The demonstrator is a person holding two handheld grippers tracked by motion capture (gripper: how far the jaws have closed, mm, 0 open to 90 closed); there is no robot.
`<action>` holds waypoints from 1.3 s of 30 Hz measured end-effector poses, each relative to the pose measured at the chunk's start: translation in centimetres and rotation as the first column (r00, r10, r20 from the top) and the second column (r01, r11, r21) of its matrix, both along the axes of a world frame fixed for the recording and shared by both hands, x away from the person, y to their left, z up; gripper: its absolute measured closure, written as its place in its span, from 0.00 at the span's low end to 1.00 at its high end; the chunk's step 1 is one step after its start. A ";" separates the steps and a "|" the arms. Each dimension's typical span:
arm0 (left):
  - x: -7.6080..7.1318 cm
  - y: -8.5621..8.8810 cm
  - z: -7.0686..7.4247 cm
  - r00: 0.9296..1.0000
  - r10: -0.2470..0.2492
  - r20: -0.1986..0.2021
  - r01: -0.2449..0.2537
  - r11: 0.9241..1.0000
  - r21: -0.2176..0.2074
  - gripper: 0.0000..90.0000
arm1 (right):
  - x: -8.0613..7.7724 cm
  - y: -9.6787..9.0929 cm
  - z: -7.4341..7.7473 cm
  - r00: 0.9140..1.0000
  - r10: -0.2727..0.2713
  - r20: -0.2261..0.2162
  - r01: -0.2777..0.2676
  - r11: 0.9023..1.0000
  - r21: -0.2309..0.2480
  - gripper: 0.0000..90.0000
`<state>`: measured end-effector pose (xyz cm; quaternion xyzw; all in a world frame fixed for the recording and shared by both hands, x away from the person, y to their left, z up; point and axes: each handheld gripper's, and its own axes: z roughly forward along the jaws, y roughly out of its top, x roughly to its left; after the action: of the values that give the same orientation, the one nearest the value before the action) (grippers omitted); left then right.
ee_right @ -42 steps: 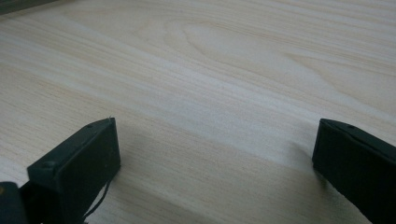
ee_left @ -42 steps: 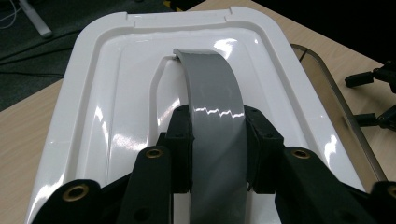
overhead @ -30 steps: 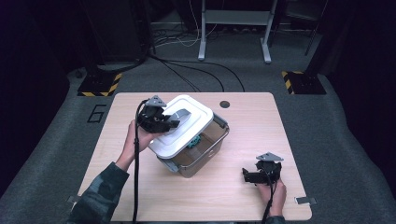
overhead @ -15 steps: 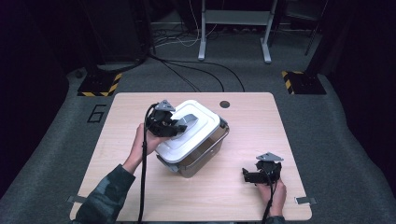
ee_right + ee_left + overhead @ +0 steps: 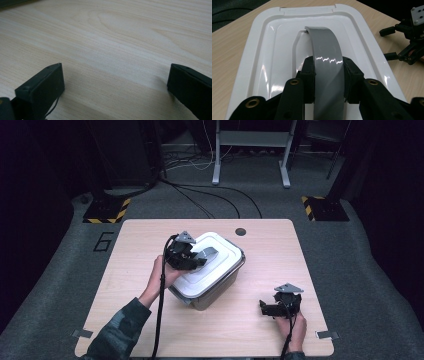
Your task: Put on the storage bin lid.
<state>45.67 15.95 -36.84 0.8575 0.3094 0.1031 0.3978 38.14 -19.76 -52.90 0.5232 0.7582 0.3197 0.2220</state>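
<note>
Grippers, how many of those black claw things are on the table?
2. The left gripper is shut on the grey handle of the white lid on the box. The right gripper rests open on the bare wooden table, near the person's edge.

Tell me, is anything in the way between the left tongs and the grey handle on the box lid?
No. The left tongs are already shut on the grey handle of the white lid, one pad on each side, nothing between.
</note>
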 end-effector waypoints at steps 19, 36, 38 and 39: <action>-0.6 -1.8 -1.3 1.000 -0.009 0.010 0.009 0.999 0.037 0.74 | 0.0 0.0 0.0 1.000 0.001 0.001 -0.001 1.000 -0.001 0.00; -0.6 -1.8 -1.3 1.000 -0.015 0.013 0.014 0.999 0.049 0.74 | -0.1 0.0 0.0 1.000 0.000 0.002 0.000 1.000 -0.002 0.00; -0.6 -1.8 -1.3 1.000 -0.016 0.017 0.015 0.998 0.059 0.73 | -0.1 0.0 0.0 1.000 0.000 0.002 0.001 1.000 -0.002 0.00; -0.6 -1.8 -1.3 1.000 -0.007 0.013 0.006 0.998 0.059 0.71 | -0.1 0.0 0.0 1.000 0.000 0.002 0.000 1.000 -0.001 0.00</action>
<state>45.04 14.12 -38.10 0.8692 0.3009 0.1165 0.3748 38.09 -19.78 -52.90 0.5229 0.7581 0.3195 0.2230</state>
